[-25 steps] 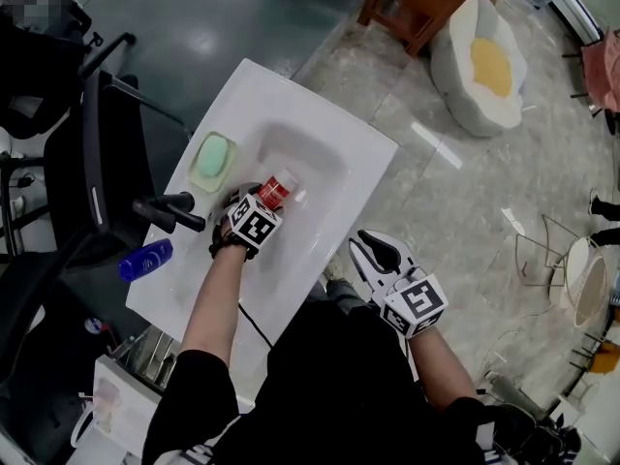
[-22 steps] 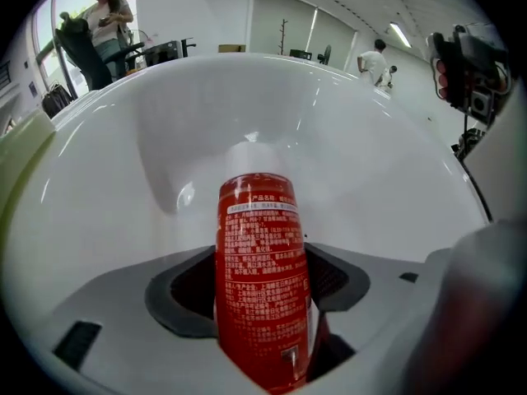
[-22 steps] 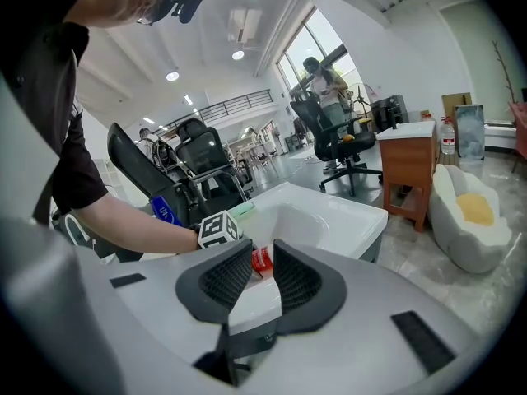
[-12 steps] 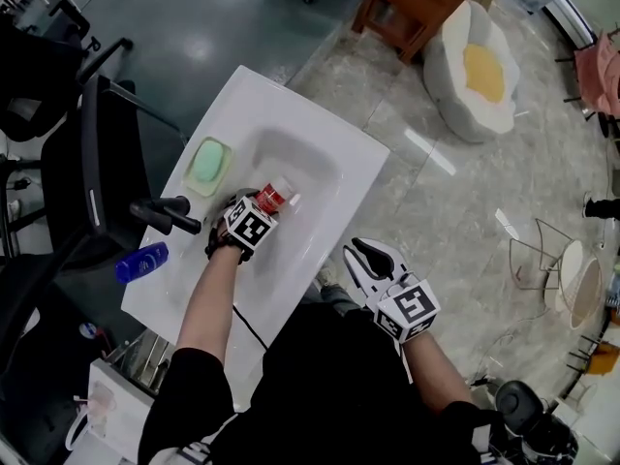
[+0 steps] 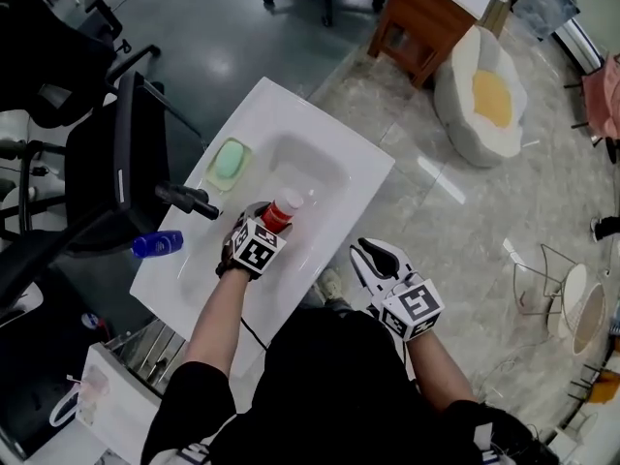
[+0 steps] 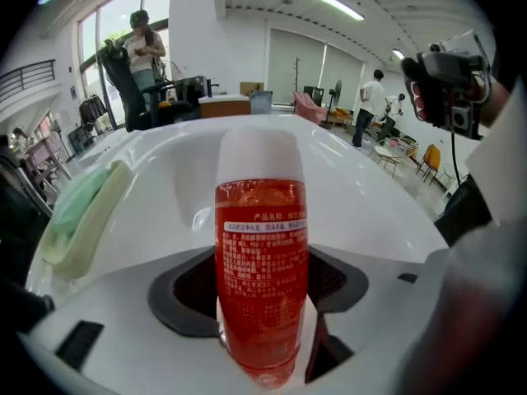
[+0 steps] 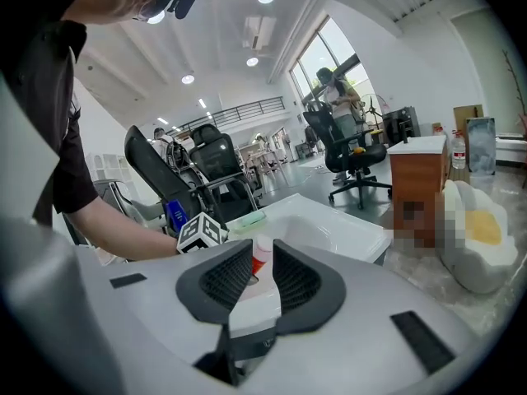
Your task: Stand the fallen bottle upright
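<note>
White ceramic tabletop (image 5: 281, 105), a sink moulded into its middle, fills the overhead scene as a person works two handheld grippers at it. The left gripper (image 5: 258, 223) reaches down over the sink, its fingers set wide and clamped on the sides of the red bottle (image 5: 278, 215). The right gripper (image 5: 373, 256) hangs off the tabletop's near edge, well apart from the bottle, its fingers drawn narrow with nothing between them. A black tap (image 5: 186, 199) and a pale green soap (image 5: 229, 163) sit on the rim to the left. The bottle lies along the left fingers, its white cap (image 5: 291, 201) pointing away from the person. The grasp looks made; the bottle appears tilted rather than standing, so setting it on its base and letting go seem left to do.
</note>
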Action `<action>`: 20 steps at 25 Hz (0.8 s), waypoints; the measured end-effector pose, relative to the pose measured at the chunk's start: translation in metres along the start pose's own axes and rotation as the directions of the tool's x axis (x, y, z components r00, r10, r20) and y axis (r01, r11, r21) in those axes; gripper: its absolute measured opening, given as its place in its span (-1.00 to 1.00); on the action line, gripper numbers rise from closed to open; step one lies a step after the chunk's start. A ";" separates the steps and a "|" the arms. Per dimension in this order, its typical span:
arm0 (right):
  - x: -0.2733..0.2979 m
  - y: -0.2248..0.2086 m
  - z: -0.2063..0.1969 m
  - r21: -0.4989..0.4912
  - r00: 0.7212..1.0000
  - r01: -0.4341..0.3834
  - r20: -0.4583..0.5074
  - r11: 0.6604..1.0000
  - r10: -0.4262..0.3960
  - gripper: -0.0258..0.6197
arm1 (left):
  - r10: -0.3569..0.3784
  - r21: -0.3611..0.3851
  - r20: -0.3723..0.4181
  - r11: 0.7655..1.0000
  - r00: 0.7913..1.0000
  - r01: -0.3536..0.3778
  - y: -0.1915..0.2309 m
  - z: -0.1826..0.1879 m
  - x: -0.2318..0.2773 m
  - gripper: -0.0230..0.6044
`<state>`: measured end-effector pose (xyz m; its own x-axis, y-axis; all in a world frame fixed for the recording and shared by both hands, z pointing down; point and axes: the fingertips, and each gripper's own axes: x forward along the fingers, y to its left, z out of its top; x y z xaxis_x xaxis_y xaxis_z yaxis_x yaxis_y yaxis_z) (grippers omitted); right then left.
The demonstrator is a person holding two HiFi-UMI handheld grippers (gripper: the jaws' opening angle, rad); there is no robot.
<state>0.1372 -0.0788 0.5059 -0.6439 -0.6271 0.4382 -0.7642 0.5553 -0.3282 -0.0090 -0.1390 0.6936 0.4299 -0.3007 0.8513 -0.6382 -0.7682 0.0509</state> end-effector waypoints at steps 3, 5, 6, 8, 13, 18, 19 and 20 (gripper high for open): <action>0.000 0.007 0.005 -0.015 0.999 -0.033 0.009 0.999 0.033 -0.63 | 0.050 -0.036 0.055 0.998 0.997 -0.048 -0.003 -0.001 -0.023 0.04; 0.000 0.011 0.008 -0.025 0.998 -0.054 0.011 0.998 0.054 -0.63 | 0.078 -0.067 0.086 0.995 0.993 -0.072 -0.006 -0.004 -0.036 0.04; 0.001 0.013 0.010 -0.029 0.998 -0.064 0.012 0.997 0.065 -0.63 | 0.090 -0.083 0.100 0.993 0.991 -0.082 -0.007 -0.007 -0.042 0.04; 0.003 0.017 0.012 -0.039 0.996 -0.088 0.013 0.995 0.089 -0.63 | 0.112 -0.121 0.126 0.988 0.986 -0.097 -0.010 -0.013 -0.053 0.04; 0.013 0.038 0.019 -0.075 0.985 -0.170 0.005 0.983 0.170 -0.63 | 0.185 -0.245 0.207 0.960 0.961 -0.132 -0.012 -0.022 -0.084 0.04; 0.031 0.076 0.025 -0.126 0.960 -0.281 -0.021 0.951 0.280 -0.63 | 0.288 -0.368 0.288 0.914 0.913 -0.173 -0.008 -0.028 -0.131 0.04; 0.036 0.084 0.026 -0.135 0.952 -0.305 -0.027 0.943 0.304 -0.63 | 0.309 -0.382 0.297 0.906 0.903 -0.184 -0.007 -0.030 -0.141 0.04; 0.040 0.093 0.026 -0.143 0.945 -0.327 -0.034 0.934 0.326 -0.63 | 0.328 -0.396 0.304 0.898 0.894 -0.194 -0.007 -0.033 -0.151 0.04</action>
<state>0.0397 -0.0667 0.4714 -0.8562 -0.3930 0.3354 -0.4975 0.8021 -0.3303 -0.0909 -0.0698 0.5823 0.3697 -0.6928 0.6191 -0.9092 -0.4072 0.0871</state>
